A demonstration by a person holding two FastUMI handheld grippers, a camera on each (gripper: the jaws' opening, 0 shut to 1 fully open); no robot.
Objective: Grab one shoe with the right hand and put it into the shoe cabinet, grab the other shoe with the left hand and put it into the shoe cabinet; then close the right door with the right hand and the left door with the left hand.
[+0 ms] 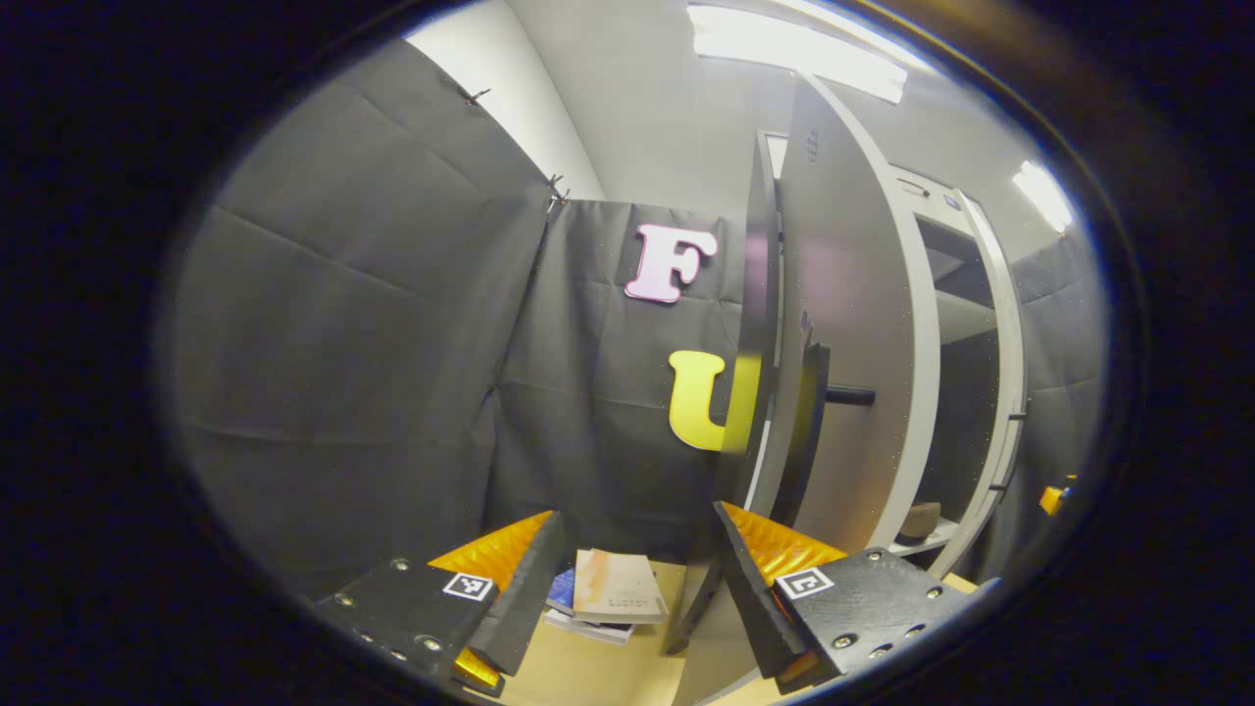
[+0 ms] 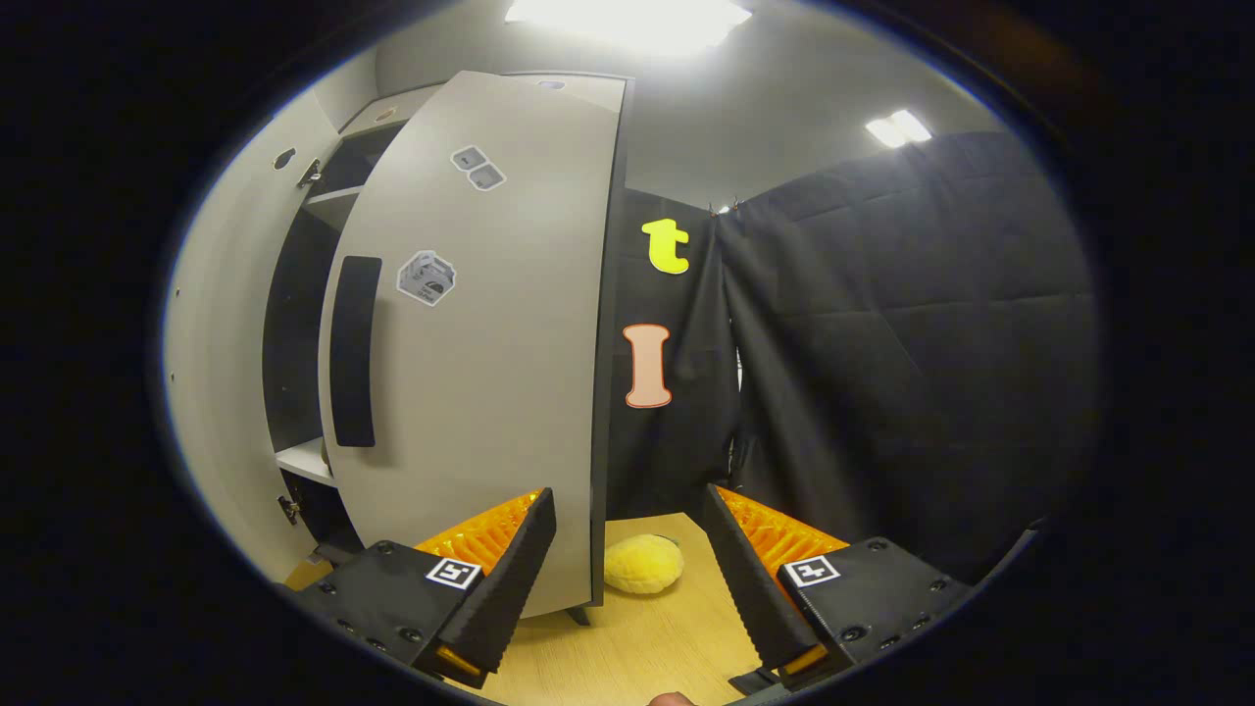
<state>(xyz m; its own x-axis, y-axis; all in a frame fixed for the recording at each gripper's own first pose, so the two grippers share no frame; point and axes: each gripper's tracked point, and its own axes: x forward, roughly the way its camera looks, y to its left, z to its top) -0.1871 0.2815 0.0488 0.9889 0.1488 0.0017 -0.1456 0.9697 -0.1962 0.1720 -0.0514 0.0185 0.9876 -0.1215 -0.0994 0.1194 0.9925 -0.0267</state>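
Black cloth hangs as the booth's wall behind a pale wooden table [image 2: 637, 637], and a grey shoe cabinet [image 1: 966, 294] stands on that table under bright ceiling lights. Seen from the left gripper view, the left gripper [image 1: 632, 569] has its fingers spread apart with nothing between them; it points at the cloth wall, with the cabinet's left door [image 1: 853, 324] just ahead and to the right of its right finger. That door stands open, seen nearly edge-on, and a dark bar handle [image 1: 848, 395] sticks out from its face. Past the door, farther to the right, the cabinet's inside shows a shelf, and a shoe [image 1: 922, 520] sits on the bottom shelf. Between the fingers and a little beyond them, a small stack of books [image 1: 608, 593] lies on the table. In the right gripper view, the right gripper [image 2: 627, 559] is also spread wide and holds nothing. Its left finger sits in front of the lower edge of the right door [image 2: 480, 343], which stands open and carries a long dark handle [image 2: 353, 348] and a few stickers. To the left of the door the cabinet's dark inside and a white shelf edge are visible. Ahead between the fingers, a yellow plush toy [image 2: 642, 564] lies on the table just beside the door's bottom corner.
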